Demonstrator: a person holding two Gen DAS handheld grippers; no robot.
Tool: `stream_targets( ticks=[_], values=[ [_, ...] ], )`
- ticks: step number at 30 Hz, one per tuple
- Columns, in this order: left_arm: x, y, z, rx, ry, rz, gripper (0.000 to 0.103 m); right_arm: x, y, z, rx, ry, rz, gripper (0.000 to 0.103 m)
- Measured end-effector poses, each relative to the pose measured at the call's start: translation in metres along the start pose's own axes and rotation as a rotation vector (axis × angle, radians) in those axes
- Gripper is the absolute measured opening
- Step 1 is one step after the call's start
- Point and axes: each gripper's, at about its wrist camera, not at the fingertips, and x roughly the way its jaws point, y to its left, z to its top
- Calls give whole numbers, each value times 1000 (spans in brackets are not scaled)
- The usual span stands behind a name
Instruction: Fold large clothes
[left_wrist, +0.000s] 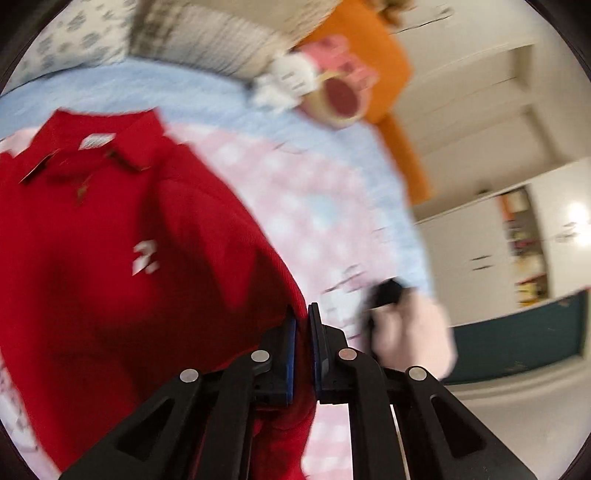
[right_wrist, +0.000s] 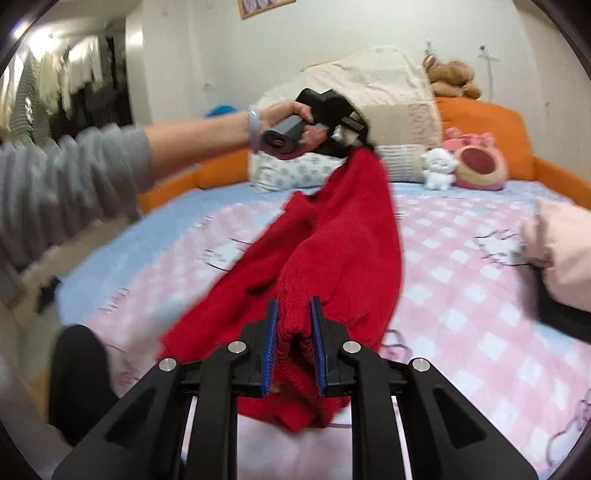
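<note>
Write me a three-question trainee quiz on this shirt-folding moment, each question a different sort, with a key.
1. True or false: the red shirt lies flat and untouched on the bed.
2. Multiple choice: what does the right gripper clamp? A) a pillow B) a bunched edge of the red shirt C) nothing
3. Fill in: in the left wrist view, the left gripper is shut on ___ cloth.

Key:
1. False: both grippers hold the shirt, and it hangs between them above the bed.
2. B
3. red
</note>
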Motion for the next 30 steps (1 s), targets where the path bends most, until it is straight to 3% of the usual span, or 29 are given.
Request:
stream_targets(
  ticks=[2, 6, 12, 17, 19, 24, 27, 30],
  values=[
    [-6, 12, -1, -5, -17, -33, 11, 5, 12, -1, -32, 18, 16, 17],
    [-16, 78, -8, -77, -35, -66, 11, 33, 38, -16, -132, 102, 7, 17],
    [-15, 191, -25, -215, -88, -44, 10, 63, 61, -41, -265, 207, 9, 17],
    [-3, 242, -32, -255, -143, 3, 6, 86, 67, -64, -291, 274, 27, 18],
    [-2, 242, -35, -227, -156, 4, 6, 93, 67, -70, -287, 288, 32, 18],
    [-29, 194, -35, -34, -196, 150, 6, 93, 78, -77, -359, 284, 21, 24],
    [-56, 137, -34, 95, -256, 113, 10, 87, 68, -76, -314, 294, 47, 24],
    [-51, 79, -31, 209, -206, 96, 18, 79, 59, -72, -255, 310, 101, 30]
  ],
)
